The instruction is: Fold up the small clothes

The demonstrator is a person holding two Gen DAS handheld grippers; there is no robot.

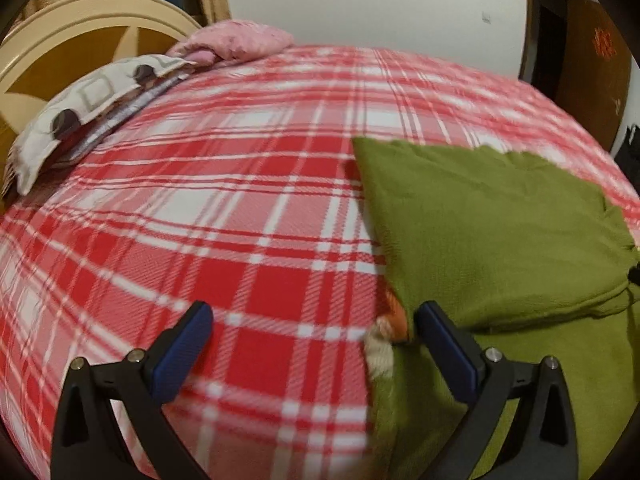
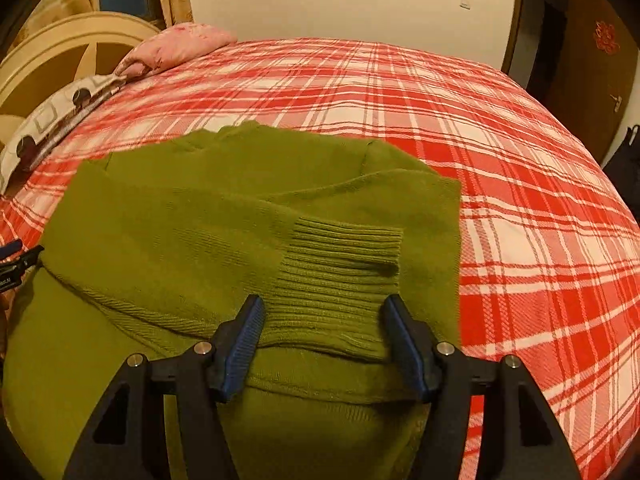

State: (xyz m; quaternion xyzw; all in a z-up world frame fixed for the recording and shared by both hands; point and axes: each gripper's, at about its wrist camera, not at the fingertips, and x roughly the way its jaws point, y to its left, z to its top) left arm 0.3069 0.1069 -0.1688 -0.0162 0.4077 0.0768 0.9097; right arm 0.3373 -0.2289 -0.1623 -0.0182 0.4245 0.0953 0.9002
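Note:
An olive green knitted sweater [image 2: 200,220] lies folded on the red and white plaid bedspread [image 2: 520,200], with one sleeve laid across its body. That sleeve's ribbed cuff [image 2: 340,264] rests between the fingers of my right gripper [image 2: 323,306], whose jaws stand open and apart from the cloth. In the left wrist view the sweater [image 1: 492,232] fills the right side. My left gripper [image 1: 316,314] is wide open over the bedspread [image 1: 200,220], its right finger [image 1: 444,340] at the sweater's left edge. An orange and white patch [image 1: 384,332] shows at that edge.
A patterned pillow [image 1: 80,116] and a pink pillow [image 1: 236,42] lie at the far left by the cream headboard [image 1: 80,28]. A white wall [image 1: 380,0] stands behind the bed, a dark wooden door [image 1: 592,60] at the right. The left gripper's tip [image 2: 16,256] shows at the right view's left edge.

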